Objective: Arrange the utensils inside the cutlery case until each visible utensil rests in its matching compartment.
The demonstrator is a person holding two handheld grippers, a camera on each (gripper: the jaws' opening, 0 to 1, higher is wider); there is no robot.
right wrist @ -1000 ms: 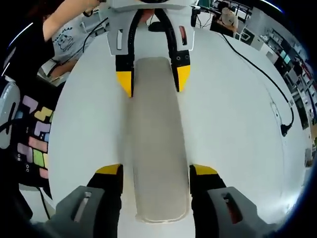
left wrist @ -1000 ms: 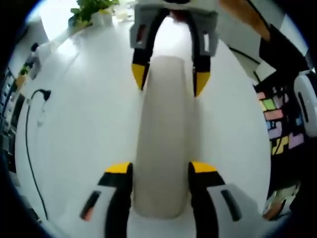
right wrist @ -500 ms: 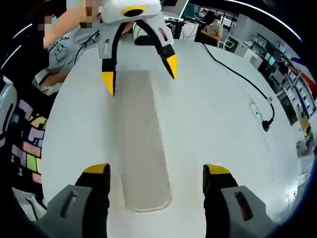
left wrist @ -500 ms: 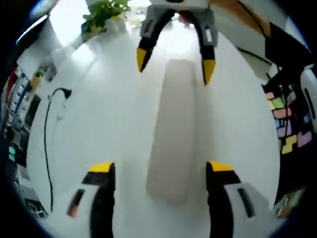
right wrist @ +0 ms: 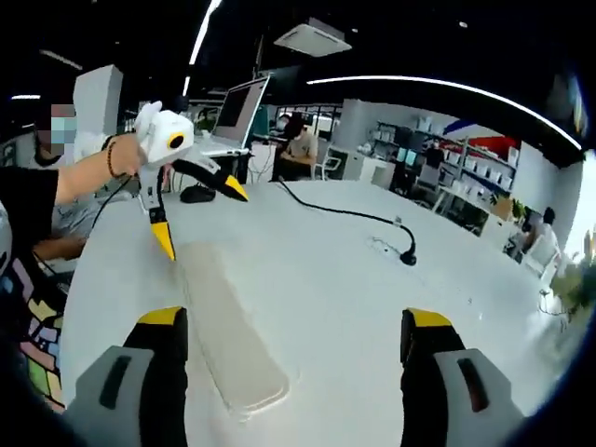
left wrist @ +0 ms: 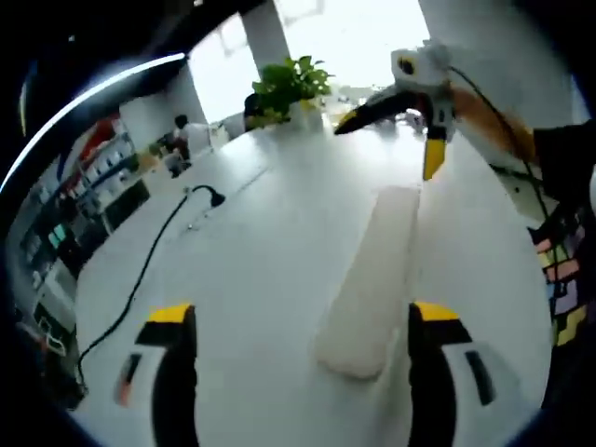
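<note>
Your left gripper (left wrist: 298, 326) has its fingers spread wide with nothing between them, raised above the white table (left wrist: 233, 261). The case (left wrist: 368, 279) lies closed on the table ahead of it, a long pale box with rounded ends, its near end just inside the right finger (left wrist: 430, 321). Your right gripper shows beyond the far end of the case (left wrist: 396, 102), its yellow-tipped fingers well apart and holding nothing (the lower tip hangs just above the far end of the case, not touching it as far as one can tell).

From the right gripper view, your right gripper (right wrist: 296, 331) is likewise wide open and empty, up off the table (right wrist: 354, 279). The case (right wrist: 223, 326) runs away from the left finger (right wrist: 163, 326), its near end between the two fingers but closer to the left one. Your left gripper (right wrist: 191, 200) is held in a hand (right wrist: 126, 154) over the far end of the case, fingers parted, gripping nothing.

A black cable (right wrist: 358, 219) crosses the table toward its far edge, and a potted plant (left wrist: 284, 88) stands at the far edge in the left gripper view. No utensils can be made out on the table.
</note>
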